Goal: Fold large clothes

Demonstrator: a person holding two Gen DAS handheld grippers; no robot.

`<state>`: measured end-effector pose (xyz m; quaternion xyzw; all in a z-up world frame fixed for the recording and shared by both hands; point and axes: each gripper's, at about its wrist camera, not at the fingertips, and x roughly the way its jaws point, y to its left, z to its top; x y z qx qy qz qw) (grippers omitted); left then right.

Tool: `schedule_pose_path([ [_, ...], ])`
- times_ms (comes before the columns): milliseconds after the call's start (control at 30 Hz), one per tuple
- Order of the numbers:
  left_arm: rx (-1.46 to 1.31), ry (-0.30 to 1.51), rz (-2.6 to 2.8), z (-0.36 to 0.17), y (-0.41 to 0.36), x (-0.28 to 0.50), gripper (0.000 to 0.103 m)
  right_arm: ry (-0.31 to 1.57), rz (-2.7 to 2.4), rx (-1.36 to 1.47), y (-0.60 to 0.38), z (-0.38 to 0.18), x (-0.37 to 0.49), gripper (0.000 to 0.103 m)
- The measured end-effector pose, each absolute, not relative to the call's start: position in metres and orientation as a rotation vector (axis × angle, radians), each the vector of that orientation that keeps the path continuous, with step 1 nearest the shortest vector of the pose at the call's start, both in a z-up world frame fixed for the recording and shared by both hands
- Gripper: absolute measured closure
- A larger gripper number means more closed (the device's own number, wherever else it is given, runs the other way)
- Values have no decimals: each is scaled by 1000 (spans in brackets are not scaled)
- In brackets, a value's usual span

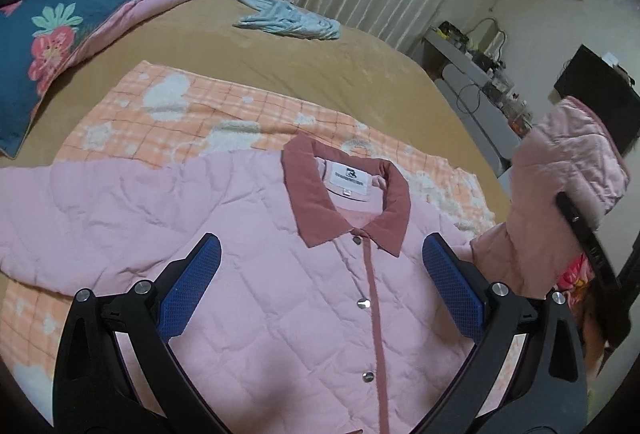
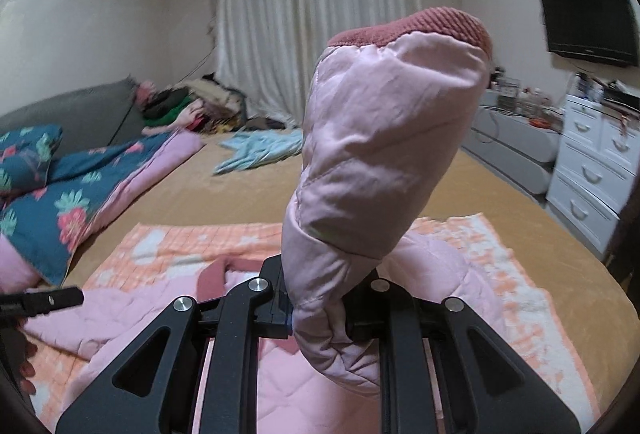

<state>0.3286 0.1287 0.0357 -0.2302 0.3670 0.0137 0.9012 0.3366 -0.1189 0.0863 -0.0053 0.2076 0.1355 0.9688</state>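
A pink quilted jacket (image 1: 256, 274) with a dusty-red collar (image 1: 316, 194) and snap buttons lies front up on an orange checked blanket (image 1: 208, 106). My left gripper (image 1: 320, 266) hovers above its chest, blue pads wide apart, nothing between them. My right gripper (image 2: 320, 314) is shut on the jacket's sleeve (image 2: 384, 154), which stands up in front of the camera with its ribbed red cuff (image 2: 420, 26) on top. In the left wrist view that lifted sleeve (image 1: 568, 162) hangs at the right, above the jacket's shoulder. The right gripper's fingertips are hidden in the fabric.
The blanket lies on a tan bed (image 1: 320, 62). A blue floral quilt (image 1: 52, 30) is bunched at the left, and a light blue garment (image 1: 288, 20) lies at the far side. Piled clothes (image 2: 188, 106) sit by the curtain. White drawers (image 2: 592, 170) stand right of the bed.
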Motion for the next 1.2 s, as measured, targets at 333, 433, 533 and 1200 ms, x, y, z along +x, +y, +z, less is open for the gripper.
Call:
schedule_pose_path([
  [333, -599, 729, -17, 23, 160, 310, 8, 487, 388, -111, -44, 39, 331, 87],
  [433, -614, 713, -24, 21, 163, 304, 8, 517, 411, -139, -17, 22, 332, 87],
  [533, -633, 697, -36, 19, 164, 300, 8, 555, 426, -166, 5, 2, 333, 87],
  [1200, -939, 840, -126, -62, 177, 310, 8, 844, 660, -300, 63, -92, 299, 29],
])
